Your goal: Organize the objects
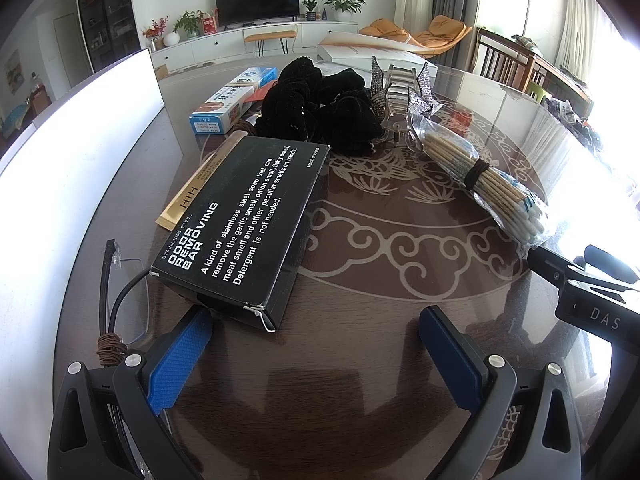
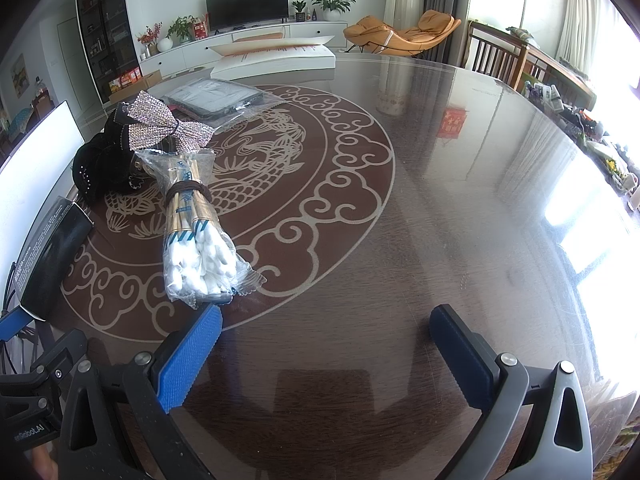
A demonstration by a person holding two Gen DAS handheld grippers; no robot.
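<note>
Now we hold both grippers low over the bench (image 2: 460,200), empty. Our left gripper (image 1: 316,344) has its fingers apart, just short of the black soap box (image 1: 244,224). Our right gripper (image 2: 326,344) also has its fingers spread, the cotton swab bundle (image 2: 196,232) just beyond its left finger, right of the box.

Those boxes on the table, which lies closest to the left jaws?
The black odor removing bar box, its corner almost at the left gripper; the blue-and-white box lies far behind.
</note>
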